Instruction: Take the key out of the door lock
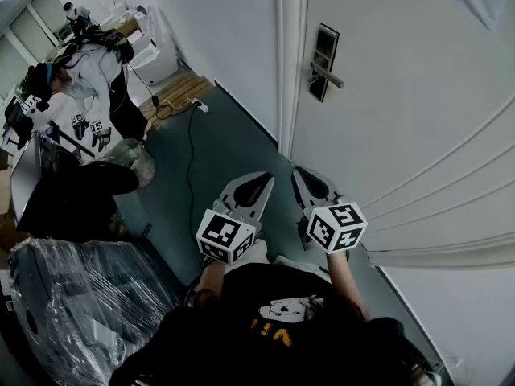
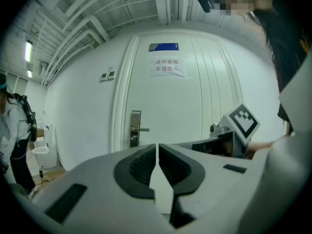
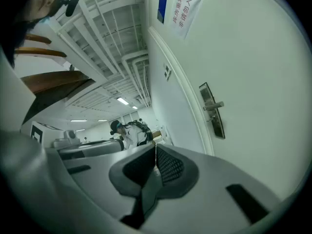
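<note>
Currently both tongs shut w/ nothing between them: left tongs [image 1: 254,186] [image 2: 157,148] and right tongs [image 1: 311,185] [image 3: 155,153] held low, side by side, well apart from door lock [image 1: 324,63] [image 2: 135,129] [image 3: 212,110] on white door [image 1: 402,111]; key too small to make out there

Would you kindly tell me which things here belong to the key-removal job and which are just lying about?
For the job: door lock, left gripper and right gripper, both shut and empty; key too small to make out.
Lying about: floor cable, plastic-wrapped bundle, wooden boards, paper notice on the door.
</note>
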